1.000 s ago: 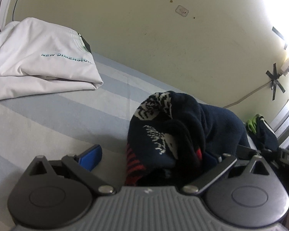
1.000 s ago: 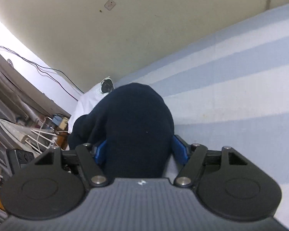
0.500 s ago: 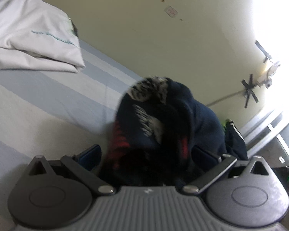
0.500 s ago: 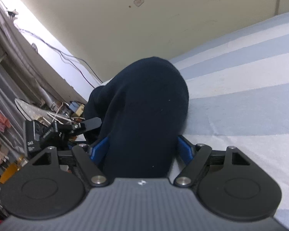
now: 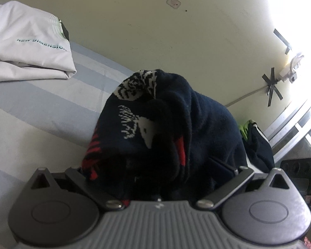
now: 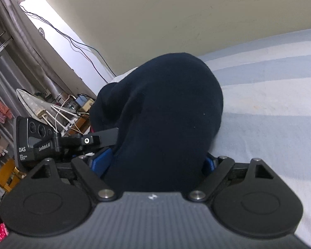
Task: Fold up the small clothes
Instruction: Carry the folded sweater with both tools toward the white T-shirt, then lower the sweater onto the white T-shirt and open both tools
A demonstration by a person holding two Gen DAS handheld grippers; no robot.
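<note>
Left wrist view is filled by a bundled navy sweater point(image 5: 176, 128), white and red knit pattern turned outward, heaped between the fingers of the left claw point(image 5: 157, 170). Its fingers spread wide, both buried in the cloth, so I cannot tell whether the pads press it. The bundle rests on a striped sheet point(image 5: 31, 108). Beyond it to the left, well apart, lies a folded white shirt point(image 5: 29, 45) with teal lettering. To the right, past the sweater, sits a dark garment point(image 5: 257, 145) with a green edge, against a pale wall point(image 5: 155, 31).

Seen from the right wrist, the same sweater point(image 6: 165, 114) shows plain navy, mounded between the blue fingers point(image 6: 100, 160) of the right claw point(image 6: 155, 164). Those jaws have just been opening and stand wide, with the cloth filling the gap and touching both pads. The left claw point(image 6: 101, 134) reaches into the bundle from that side.
</note>
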